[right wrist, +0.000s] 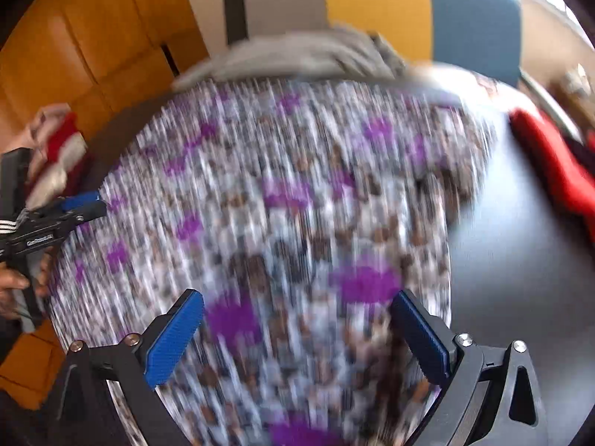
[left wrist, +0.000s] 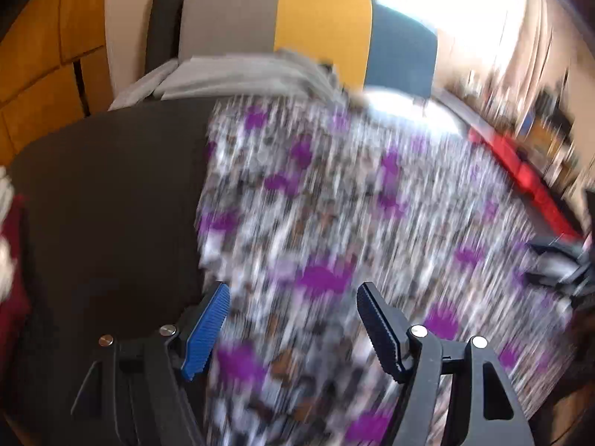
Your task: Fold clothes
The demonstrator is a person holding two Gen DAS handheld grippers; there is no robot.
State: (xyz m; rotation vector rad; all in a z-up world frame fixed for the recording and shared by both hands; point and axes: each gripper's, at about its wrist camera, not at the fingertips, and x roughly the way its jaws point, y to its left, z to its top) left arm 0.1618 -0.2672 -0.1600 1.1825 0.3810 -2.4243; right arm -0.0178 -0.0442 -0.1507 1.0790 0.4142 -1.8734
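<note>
A white cloth with purple and brown flowers [left wrist: 334, 223] lies spread over the dark table [left wrist: 111, 204], smeared by motion blur. My left gripper [left wrist: 293, 312] hovers over the cloth's near part, jaws open, nothing between its blue pads. In the right wrist view the same patterned cloth [right wrist: 279, 204] fills the middle. My right gripper [right wrist: 297, 319] stands wide open above it, holding nothing. The right gripper [left wrist: 557, 264] also shows at the left view's right edge. The left gripper [right wrist: 74, 204], carried by a hand, shows at the right view's left edge.
A stack of folded grey clothes [left wrist: 238, 74] sits at the table's far side, in front of grey, yellow and blue chair backs. A red and white garment [right wrist: 55, 156] lies at the left. A red object [right wrist: 550, 163] lies at the right. Orange cabinets [right wrist: 93, 37] stand behind.
</note>
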